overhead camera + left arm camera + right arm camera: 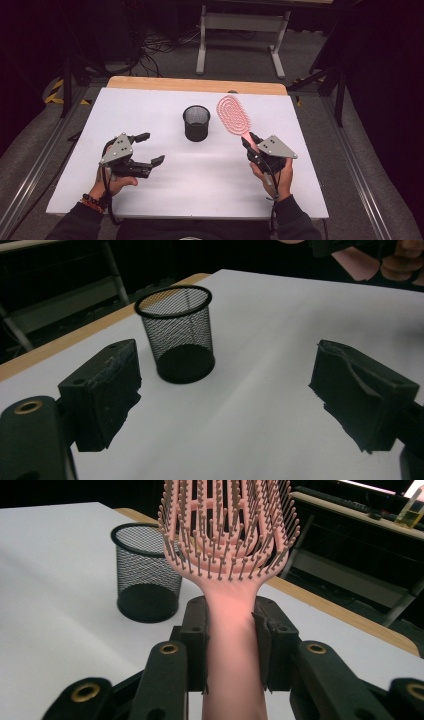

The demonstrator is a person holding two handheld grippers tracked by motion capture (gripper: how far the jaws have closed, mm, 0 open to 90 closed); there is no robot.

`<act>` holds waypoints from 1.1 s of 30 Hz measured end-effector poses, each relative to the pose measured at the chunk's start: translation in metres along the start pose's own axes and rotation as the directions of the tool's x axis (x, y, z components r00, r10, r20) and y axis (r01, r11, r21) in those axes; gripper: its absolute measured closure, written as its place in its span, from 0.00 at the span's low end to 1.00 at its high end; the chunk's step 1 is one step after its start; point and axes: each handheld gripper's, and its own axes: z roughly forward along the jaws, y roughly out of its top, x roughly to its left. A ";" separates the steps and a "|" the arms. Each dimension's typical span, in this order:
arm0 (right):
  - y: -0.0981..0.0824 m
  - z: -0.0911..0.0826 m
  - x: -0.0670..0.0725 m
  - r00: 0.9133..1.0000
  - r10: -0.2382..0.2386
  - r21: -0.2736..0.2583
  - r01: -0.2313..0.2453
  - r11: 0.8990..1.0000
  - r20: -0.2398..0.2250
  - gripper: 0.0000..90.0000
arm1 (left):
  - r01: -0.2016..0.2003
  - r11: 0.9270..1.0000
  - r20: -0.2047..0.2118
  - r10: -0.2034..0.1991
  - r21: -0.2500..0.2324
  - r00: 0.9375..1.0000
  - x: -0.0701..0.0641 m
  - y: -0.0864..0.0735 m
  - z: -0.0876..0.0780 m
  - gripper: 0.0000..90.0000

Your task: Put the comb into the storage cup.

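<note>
Right gripper point(248, 144): lower right of the high view, jaws clamped on the handle of the pink hairbrush point(233, 115); in the right gripper view both pads press the handle from either side.
Hairbrush: held off the table, handle low, bristled head slanting toward the upper middle of the high view, its head just right of the cup; in the right gripper view the bristles face the camera at the top centre.
Left gripper point(150, 148): lower left of the high view, jaws spread wide with nothing between them; in the left gripper view only bare white table shows in the gap.
Left gripper aim: its jaws point toward the centre of the high view, at the cup but well apart from it.
Cup point(196, 123): black wire mesh, upright, empty, at the centre of the high view, standing on the table between the two grippers.
Table point(150, 105): white top, with a strip of bare wood along the far edge.
Room: dark, grey floor, a tangle of cables at the upper left of the high view, a white metal stand at the top centre.
Count: two grippers, two hands, one hairbrush, one cup.
Person: dark sleeves at the bottom edge, a beaded bracelet on the left wrist.
</note>
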 end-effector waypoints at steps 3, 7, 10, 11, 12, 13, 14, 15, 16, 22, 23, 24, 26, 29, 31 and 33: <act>-0.001 0.003 0.009 0.997 0.039 -0.011 -0.039 0.999 -0.060 0.77 | -0.007 0.999 0.005 0.007 0.031 1.000 -0.004 0.008 0.015 0.15; 0.002 0.007 0.027 0.996 -0.001 -0.024 -0.001 1.000 -0.093 0.77 | 0.013 1.000 0.046 -0.014 0.023 0.999 -0.010 0.015 0.029 0.15; 0.002 0.010 0.045 0.992 -0.038 -0.030 0.035 0.999 -0.119 0.77 | 0.005 1.000 0.087 -0.008 0.031 0.996 -0.020 0.018 0.042 0.14; 0.001 0.011 0.049 0.991 -0.046 -0.027 0.043 0.999 -0.128 0.77 | 0.005 1.000 0.087 -0.008 0.031 0.996 -0.020 0.018 0.042 0.14; 0.001 0.011 0.049 0.991 -0.046 -0.027 0.043 0.999 -0.128 0.77 | 0.008 0.999 0.094 -0.011 0.033 0.995 -0.022 0.018 0.044 0.14; 0.000 0.013 0.058 0.987 -0.071 -0.027 0.068 0.997 -0.144 0.77 | 0.009 0.999 0.106 -0.013 0.034 0.994 -0.024 0.018 0.048 0.14; 0.000 0.013 0.058 0.987 -0.071 -0.027 0.068 0.997 -0.144 0.77 | 0.008 0.999 0.113 -0.012 0.033 0.993 -0.026 0.018 0.049 0.14; 0.000 0.014 0.062 0.985 -0.077 -0.026 0.074 0.997 -0.153 0.77 | 0.015 0.999 0.122 -0.019 0.032 0.992 -0.027 0.019 0.051 0.14; 0.000 0.015 0.067 0.982 -0.089 -0.028 0.085 0.996 -0.167 0.77 | 0.021 0.999 0.127 -0.025 0.029 0.992 -0.028 0.019 0.052 0.14; -0.001 0.016 0.078 0.980 -0.107 -0.040 0.101 0.994 -0.169 0.77 | 0.083 0.997 0.156 -0.080 -0.010 0.985 -0.025 0.020 0.055 0.14; -0.002 0.017 0.081 0.980 -0.116 -0.044 0.110 0.993 -0.162 0.77 | 0.099 0.995 0.157 -0.095 -0.018 0.983 -0.024 0.020 0.055 0.14; -0.003 0.017 0.082 0.980 -0.120 -0.048 0.114 0.992 -0.157 0.77 | 0.113 0.993 0.162 -0.108 -0.022 0.981 -0.022 0.020 0.055 0.14; -0.003 0.017 0.084 0.980 -0.123 -0.054 0.116 0.992 -0.158 0.77 | 0.151 0.988 0.176 -0.142 -0.034 0.974 -0.020 0.019 0.056 0.14; -0.005 0.019 0.087 0.978 -0.141 -0.056 0.134 0.989 -0.152 0.77 | 0.186 0.981 0.176 -0.175 -0.048 0.969 -0.018 0.019 0.056 0.15; -0.006 0.019 0.088 0.979 -0.141 -0.064 0.133 0.989 -0.144 0.77 | 0.204 0.977 0.169 -0.190 -0.066 0.967 -0.018 0.019 0.057 0.18; -0.007 0.019 0.089 0.980 -0.141 -0.067 0.133 0.989 -0.140 0.77 | 0.233 0.970 0.172 -0.217 -0.076 0.961 -0.017 0.020 0.057 0.19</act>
